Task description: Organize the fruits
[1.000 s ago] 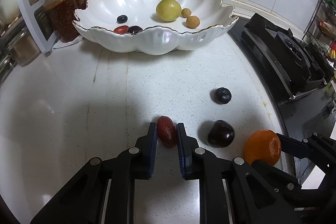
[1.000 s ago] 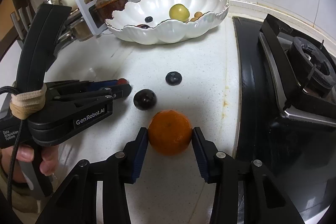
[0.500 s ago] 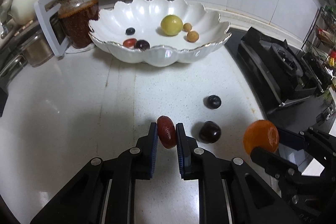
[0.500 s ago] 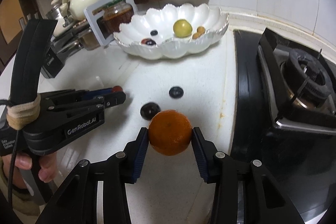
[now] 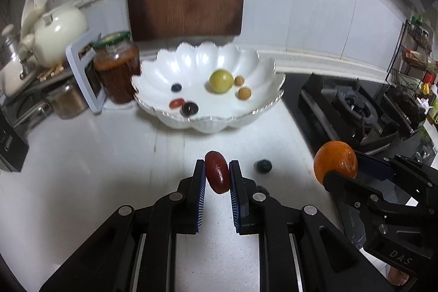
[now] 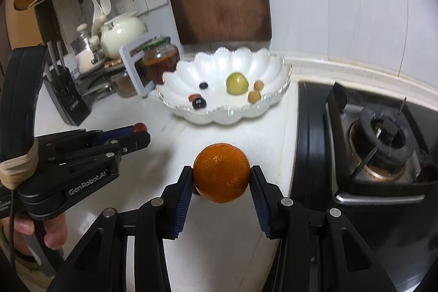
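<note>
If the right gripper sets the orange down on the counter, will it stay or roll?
The orange looks round and smooth, so it would probably roll on the flat counter. The right gripper touches only its sides, so it may slip. The scalloped bowl would likely hold it.

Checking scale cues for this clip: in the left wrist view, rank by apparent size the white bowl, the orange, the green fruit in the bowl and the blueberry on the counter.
1. white bowl
2. orange, though nearer the camera
3. green fruit
4. blueberry
</note>
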A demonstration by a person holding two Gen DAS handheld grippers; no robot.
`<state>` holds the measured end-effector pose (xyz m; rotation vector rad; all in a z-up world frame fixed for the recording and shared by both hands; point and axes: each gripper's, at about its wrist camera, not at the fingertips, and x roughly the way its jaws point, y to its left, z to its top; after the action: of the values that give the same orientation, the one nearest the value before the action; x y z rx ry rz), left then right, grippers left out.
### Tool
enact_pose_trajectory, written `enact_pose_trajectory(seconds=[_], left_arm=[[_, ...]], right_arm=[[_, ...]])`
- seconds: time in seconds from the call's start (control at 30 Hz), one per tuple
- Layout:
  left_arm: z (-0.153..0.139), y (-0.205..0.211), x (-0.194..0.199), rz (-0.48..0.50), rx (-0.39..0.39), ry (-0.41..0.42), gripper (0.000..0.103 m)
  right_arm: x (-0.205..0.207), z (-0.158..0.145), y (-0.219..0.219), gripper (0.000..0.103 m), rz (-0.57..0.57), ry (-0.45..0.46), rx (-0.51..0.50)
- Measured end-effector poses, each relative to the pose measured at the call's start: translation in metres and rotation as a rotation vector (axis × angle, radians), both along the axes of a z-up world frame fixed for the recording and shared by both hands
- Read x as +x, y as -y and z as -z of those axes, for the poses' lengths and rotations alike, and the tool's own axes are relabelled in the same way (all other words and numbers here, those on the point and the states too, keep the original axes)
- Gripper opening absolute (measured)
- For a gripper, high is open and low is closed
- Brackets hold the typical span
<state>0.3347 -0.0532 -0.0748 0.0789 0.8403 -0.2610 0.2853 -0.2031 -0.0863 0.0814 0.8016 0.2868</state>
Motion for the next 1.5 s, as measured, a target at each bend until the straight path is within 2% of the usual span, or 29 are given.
enact_pose_trajectory(seconds=[0.5,0.9,1.27,1.5], left_arm=[[-0.053,-0.011,-0.006,-0.014,-0.050,0.158,0.018],[-0.078,-0.012,0.016,-0.017,-0.051,0.255,0.018],[-0.086,-0.015,0.061,-0.069,-0.061,0.277,0.018],[-0.080,-0.014,0.092,-0.085,-0.062,0.245,0.018]], right_arm=[[0.006,-0.055,-0.003,0.043,0.014,0.193,0.003],[0.043,-0.072,-0.005,0.043,0.031,0.231,0.034],[0.092,-0.082,-0.009,0.043,0.061,0.251,0.014],[0.124,-0.083,-0.011,0.043,0.068,0.247,-0.013]])
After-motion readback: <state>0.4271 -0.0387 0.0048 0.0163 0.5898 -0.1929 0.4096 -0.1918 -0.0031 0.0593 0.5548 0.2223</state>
